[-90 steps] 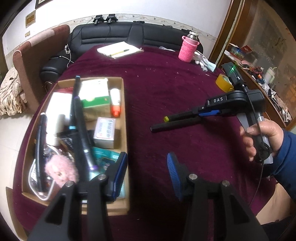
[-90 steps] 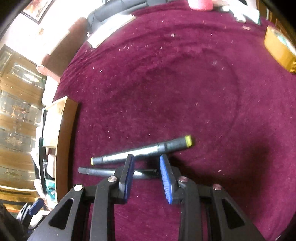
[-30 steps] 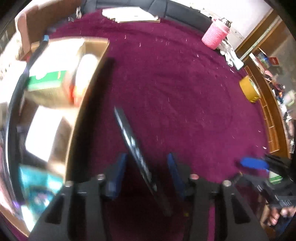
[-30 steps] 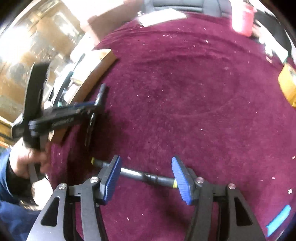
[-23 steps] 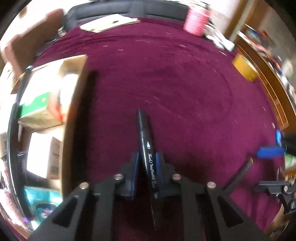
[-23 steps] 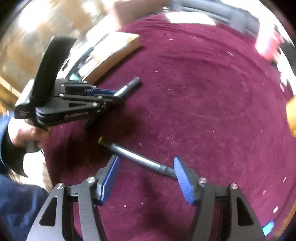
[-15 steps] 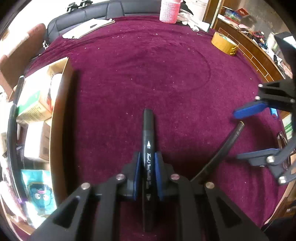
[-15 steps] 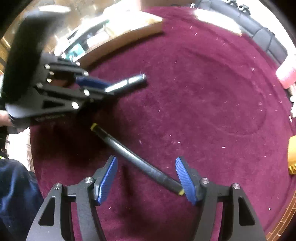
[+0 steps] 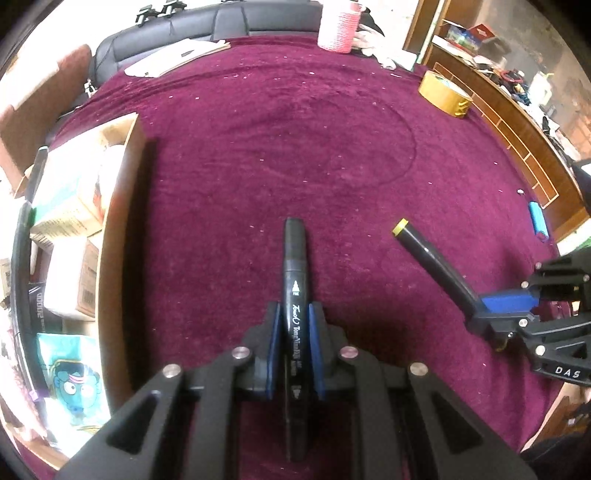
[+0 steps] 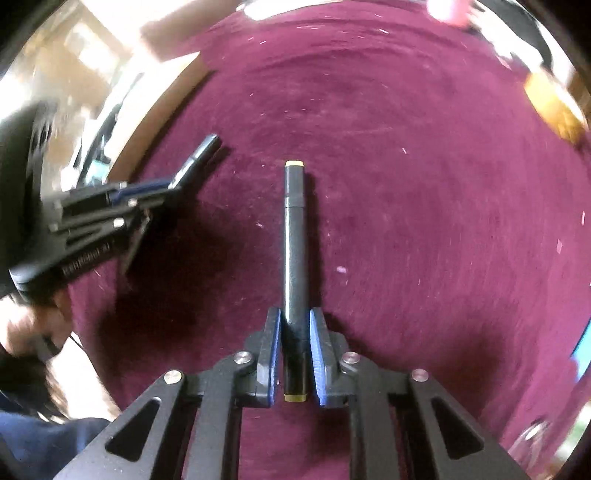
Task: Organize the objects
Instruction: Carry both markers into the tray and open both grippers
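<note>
My left gripper (image 9: 294, 325) is shut on a black marker (image 9: 294, 258) that points forward above the maroon tablecloth (image 9: 280, 147). My right gripper (image 10: 294, 328) is shut on a black marker with yellow ends (image 10: 294, 236), also held above the cloth. In the left wrist view the right gripper (image 9: 506, 306) holds the yellow-ended marker (image 9: 428, 254) at the right. In the right wrist view the left gripper (image 10: 147, 188) with its black marker (image 10: 197, 157) is at the left, near the cardboard box.
An open cardboard box (image 9: 122, 206) of small boxes and packets lies at the left. A roll of tape (image 9: 445, 92), a pink cup (image 9: 338, 26), papers (image 9: 177, 55) and a small blue item (image 9: 537, 221) lie on the cloth. A wooden shelf (image 9: 517, 140) runs along the right.
The right gripper has closed on the yellow-ended marker and lifted it off the cloth. The left gripper still holds its black marker and has shifted slightly.
</note>
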{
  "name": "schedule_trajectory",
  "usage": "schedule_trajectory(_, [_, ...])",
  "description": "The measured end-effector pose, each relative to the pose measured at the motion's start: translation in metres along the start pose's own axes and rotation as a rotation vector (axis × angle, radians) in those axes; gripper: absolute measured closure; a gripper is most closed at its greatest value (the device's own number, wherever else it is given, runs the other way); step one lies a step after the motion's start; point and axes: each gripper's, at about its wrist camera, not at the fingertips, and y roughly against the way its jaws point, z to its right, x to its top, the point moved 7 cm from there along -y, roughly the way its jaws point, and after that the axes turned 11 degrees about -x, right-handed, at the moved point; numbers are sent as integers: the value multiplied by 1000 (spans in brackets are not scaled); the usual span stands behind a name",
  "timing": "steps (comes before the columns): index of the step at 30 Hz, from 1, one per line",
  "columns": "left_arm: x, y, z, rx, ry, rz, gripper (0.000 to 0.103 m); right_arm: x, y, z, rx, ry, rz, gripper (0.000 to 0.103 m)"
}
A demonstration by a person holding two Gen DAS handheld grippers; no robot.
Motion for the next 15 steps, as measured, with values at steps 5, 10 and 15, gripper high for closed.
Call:
schedule_trajectory(5, [2, 9, 12, -40, -10, 28, 89, -3, 12, 4, 82, -136, 29, 86])
schedule_trajectory(10, [2, 14, 20, -66, -25, 35, 89, -8, 29, -8, 108, -192, 57, 86])
schedule_trajectory(15, [3, 23, 20, -82, -31, 47, 89, -1, 33, -25, 122, -215, 56, 86])
